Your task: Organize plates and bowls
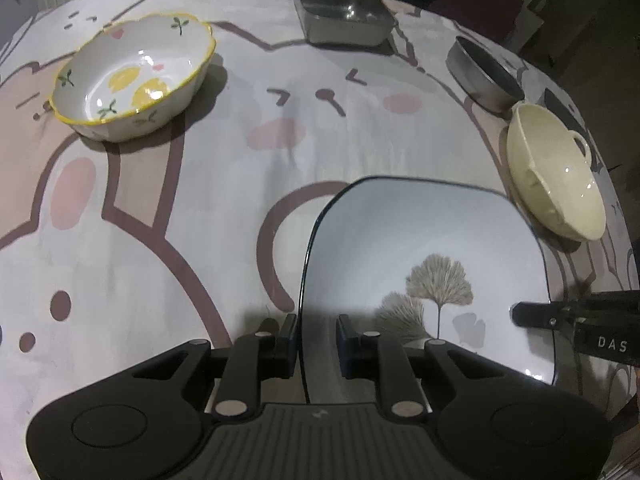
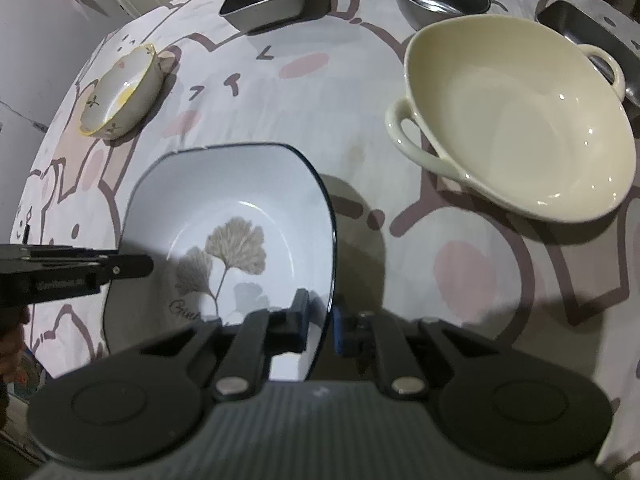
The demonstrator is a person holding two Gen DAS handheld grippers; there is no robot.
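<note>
Grippers clamp the square leaf-print plate (image 1: 420, 248) on opposite rims — the left gripper (image 1: 318, 336) on its left edge, the right gripper (image 2: 320, 320) on its right edge, each with one finger inside the rim and one outside. A two-sided hold likely keeps the wide dish level for carrying. It sits nearest on the rabbit-print tablecloth (image 1: 224, 168). Further right lies the cream two-handled bowl (image 2: 520, 120), far left the yellow-rimmed bowl (image 1: 132, 76), and beyond them steel trays (image 1: 340, 8).
</note>
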